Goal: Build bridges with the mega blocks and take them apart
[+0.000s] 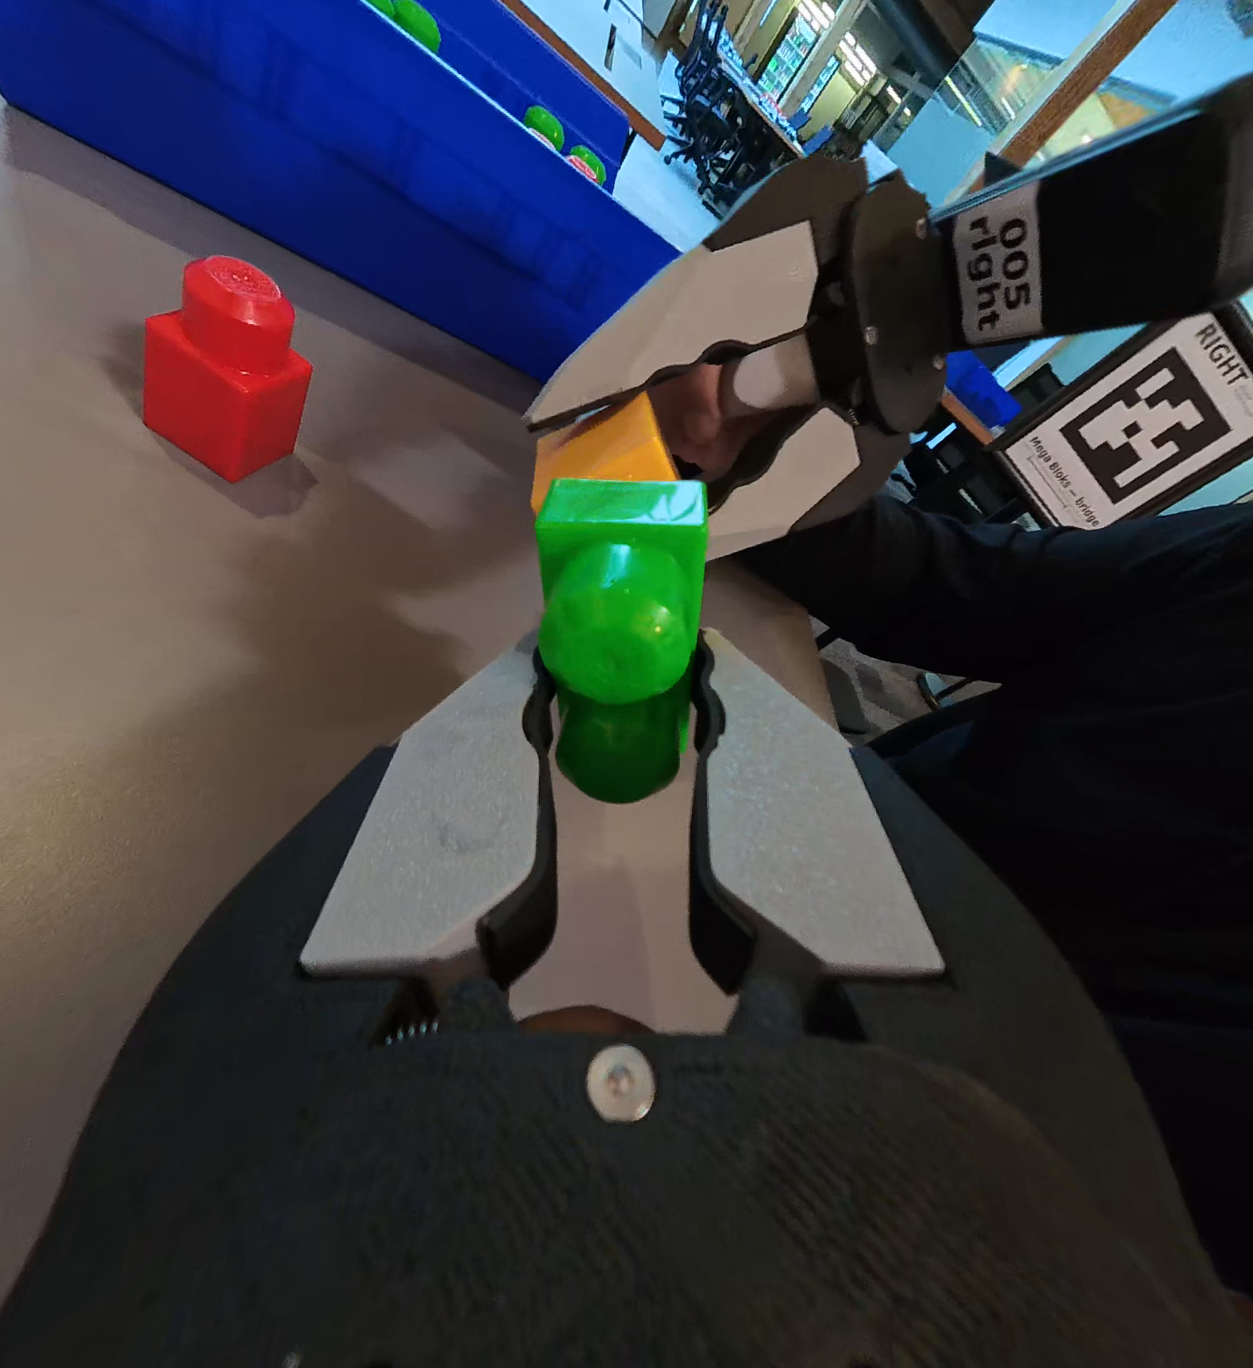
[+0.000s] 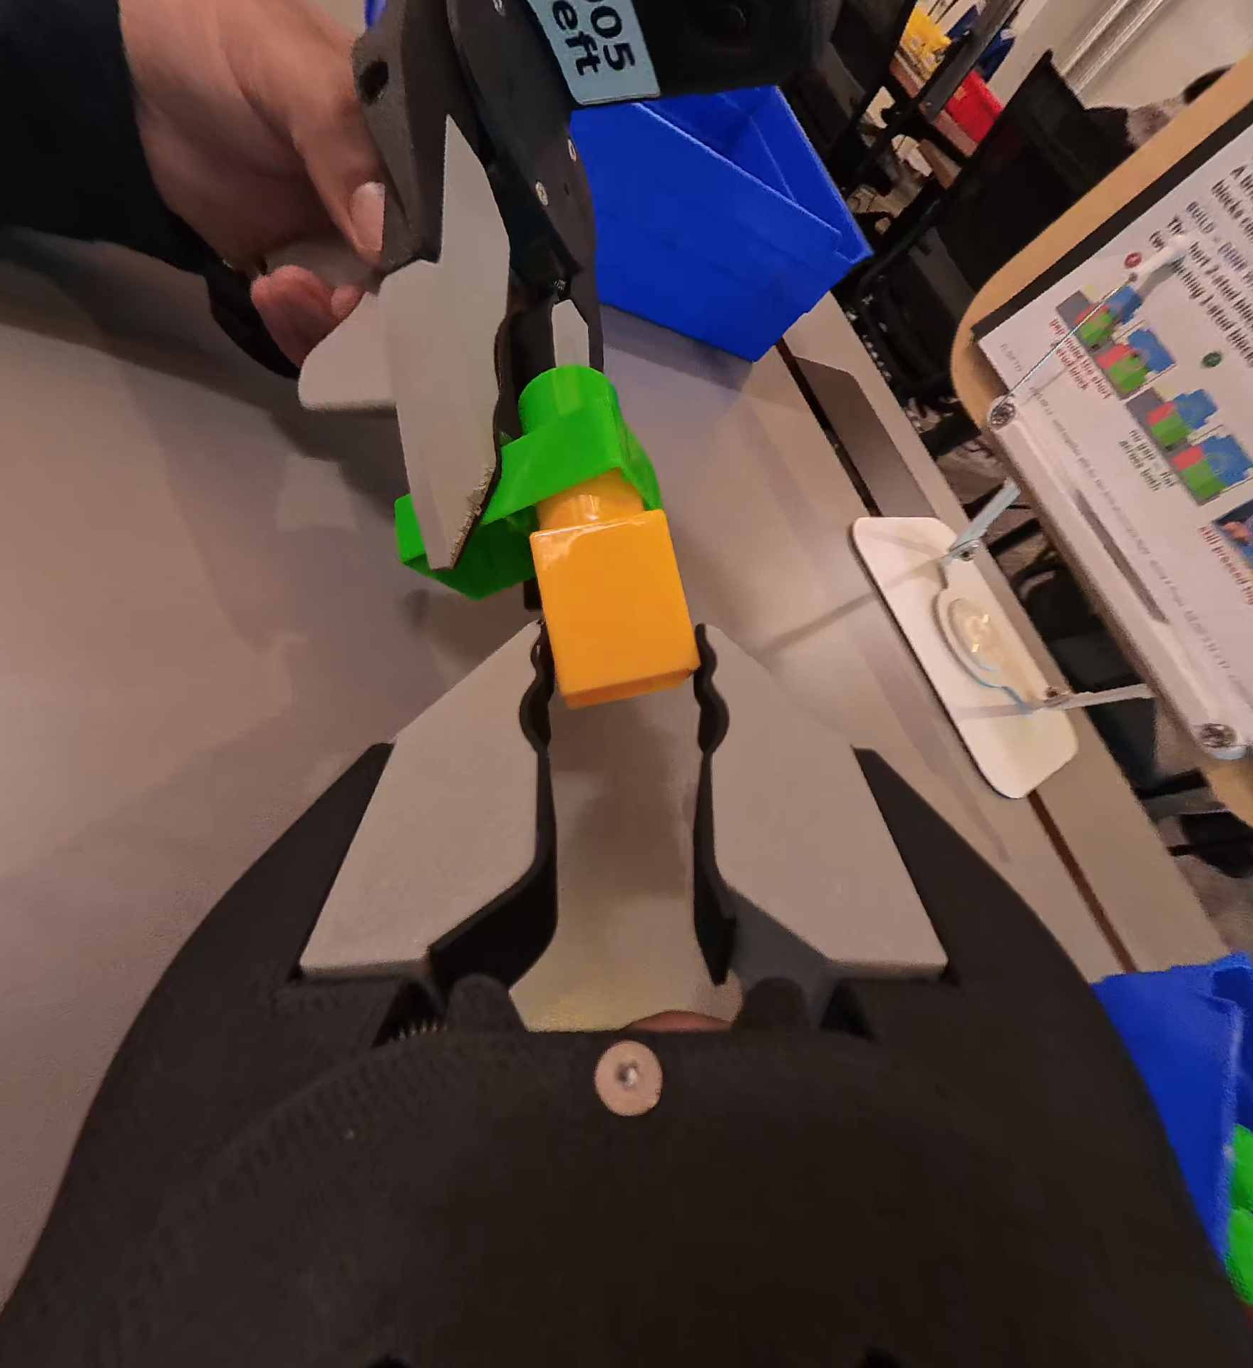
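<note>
My left gripper (image 1: pixel 620 666) is shut on a green two-stud block (image 1: pixel 620 577) and holds it above the grey table. My right gripper (image 2: pixel 622 651) is shut on an orange one-stud block (image 2: pixel 609 607). The orange block's stud goes into the underside of the green block (image 2: pixel 572 444), with part of the stud still showing. In the left wrist view the orange block (image 1: pixel 601 451) sits behind the green one, between the right gripper's fingers (image 1: pixel 683 333). The left gripper also shows in the right wrist view (image 2: pixel 535 451), held by a hand. A red one-stud block (image 1: pixel 227 370) stands alone on the table.
A long blue bin (image 1: pixel 312 148) with green blocks stands at the back of the table. Another blue bin (image 2: pixel 697 244) is behind the grippers, and a third (image 2: pixel 1201 1073) with green blocks is at lower right. An instruction sheet on a stand (image 2: pixel 1164 444) and its white base (image 2: pixel 964 651) are on the right. Both grippers' tips are close together, under 4 cm apart.
</note>
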`<move>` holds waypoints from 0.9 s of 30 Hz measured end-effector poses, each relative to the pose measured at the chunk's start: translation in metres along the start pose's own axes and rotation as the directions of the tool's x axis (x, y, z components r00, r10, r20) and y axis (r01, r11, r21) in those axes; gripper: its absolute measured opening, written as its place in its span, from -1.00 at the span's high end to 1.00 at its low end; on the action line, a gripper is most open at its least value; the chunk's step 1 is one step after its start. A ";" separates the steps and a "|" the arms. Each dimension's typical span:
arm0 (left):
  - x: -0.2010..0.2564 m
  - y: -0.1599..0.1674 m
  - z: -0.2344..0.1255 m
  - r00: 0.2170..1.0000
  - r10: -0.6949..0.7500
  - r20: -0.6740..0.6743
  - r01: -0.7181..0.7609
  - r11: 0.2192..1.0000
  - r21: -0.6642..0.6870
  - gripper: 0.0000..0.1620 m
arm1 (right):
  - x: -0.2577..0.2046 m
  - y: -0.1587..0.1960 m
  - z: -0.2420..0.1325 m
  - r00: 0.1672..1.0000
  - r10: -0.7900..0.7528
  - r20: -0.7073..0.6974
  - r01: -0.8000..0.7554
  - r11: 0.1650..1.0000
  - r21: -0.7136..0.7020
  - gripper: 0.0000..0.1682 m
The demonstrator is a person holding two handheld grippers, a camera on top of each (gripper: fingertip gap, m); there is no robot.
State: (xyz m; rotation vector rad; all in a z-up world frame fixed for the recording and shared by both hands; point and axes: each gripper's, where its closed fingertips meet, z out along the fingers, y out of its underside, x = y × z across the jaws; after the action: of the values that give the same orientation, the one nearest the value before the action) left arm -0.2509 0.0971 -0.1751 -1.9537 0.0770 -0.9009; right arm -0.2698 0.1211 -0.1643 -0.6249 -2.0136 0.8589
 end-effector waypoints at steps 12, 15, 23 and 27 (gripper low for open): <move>-0.001 0.011 0.008 1.000 -0.006 0.012 0.007 0.998 -0.068 0.58 | -0.008 0.002 0.003 0.999 -0.041 0.010 0.041 0.999 -0.012 0.58; -0.002 0.014 0.008 1.000 -0.006 0.009 0.007 0.997 -0.076 0.58 | -0.009 0.003 0.005 0.998 -0.056 0.008 0.057 0.998 -0.018 0.58; 0.000 0.008 0.005 1.000 0.004 0.006 -0.004 0.999 -0.045 0.58 | -0.010 0.006 0.005 0.999 -0.032 0.029 0.033 0.999 -0.016 0.59; 0.002 0.001 0.001 1.000 0.003 0.002 -0.003 1.000 -0.007 0.58 | -0.012 0.006 0.005 0.999 -0.031 0.040 0.032 0.999 -0.014 0.59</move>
State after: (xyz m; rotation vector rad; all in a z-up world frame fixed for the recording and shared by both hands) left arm -0.2490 0.0966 -0.1749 -1.9603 0.0817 -0.8972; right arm -0.2673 0.1149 -0.1769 -0.5870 -2.0613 0.8446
